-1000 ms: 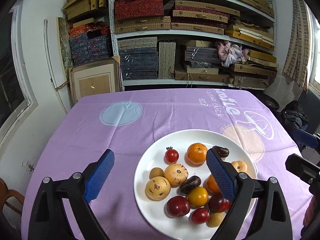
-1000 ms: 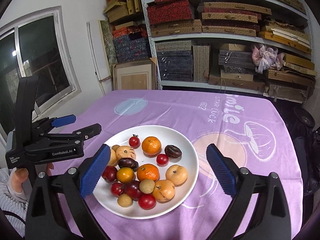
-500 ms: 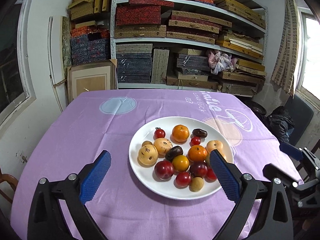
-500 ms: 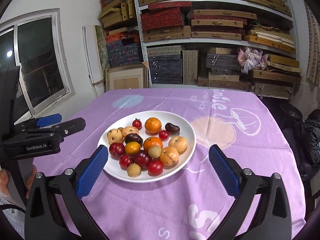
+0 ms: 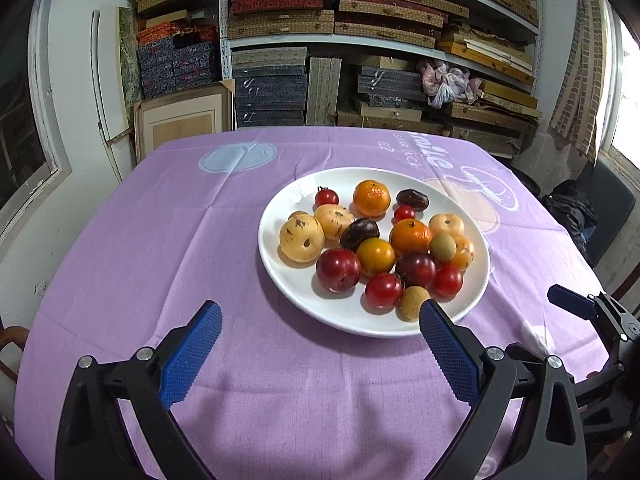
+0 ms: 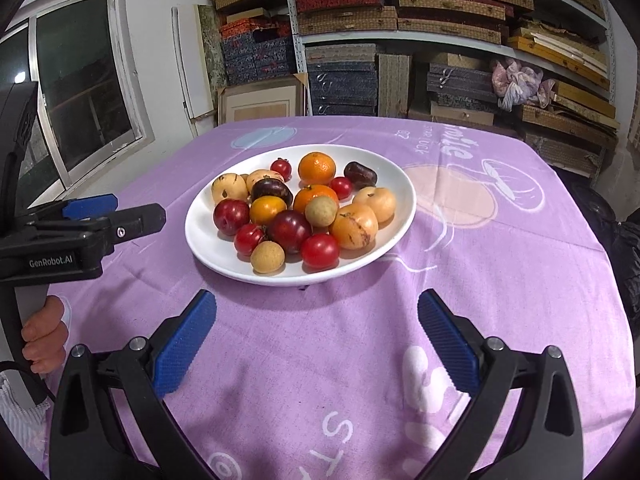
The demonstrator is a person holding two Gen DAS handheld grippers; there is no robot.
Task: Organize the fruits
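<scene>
The left wrist view showed the left claw [image 5: 320, 316] spread wide with nothing between its blue pads [image 5: 191, 354], poised over bare purple cloth [image 5: 160, 248] on the tabletop, short of the white plate [image 5: 280, 276]. The plate sat toward the middle of the cloth, and all the fruits lay piled on it: two oranges, one [image 5: 371, 197] at the far side, red plums such as the one [image 5: 338, 269] nearest the left claw, small red tomatoes [image 5: 383, 289], pale yellow speckled fruits [image 5: 301, 238], dark dates [image 5: 412, 199] and small tan round ones [image 5: 414, 301]. The right pad of that claw overlapped the plate's near rim in the view; I could not tell whether it touched. The right claw [image 6: 318, 314] was likewise wide and empty, above the cloth just in front of the plate's near edge. From that side the left tool appeared at the left, held by a hand [image 6: 44, 338] gripping its handle. Shelves [image 5: 360, 40] stacked with boxes filled the wall behind the tabletop.
</scene>
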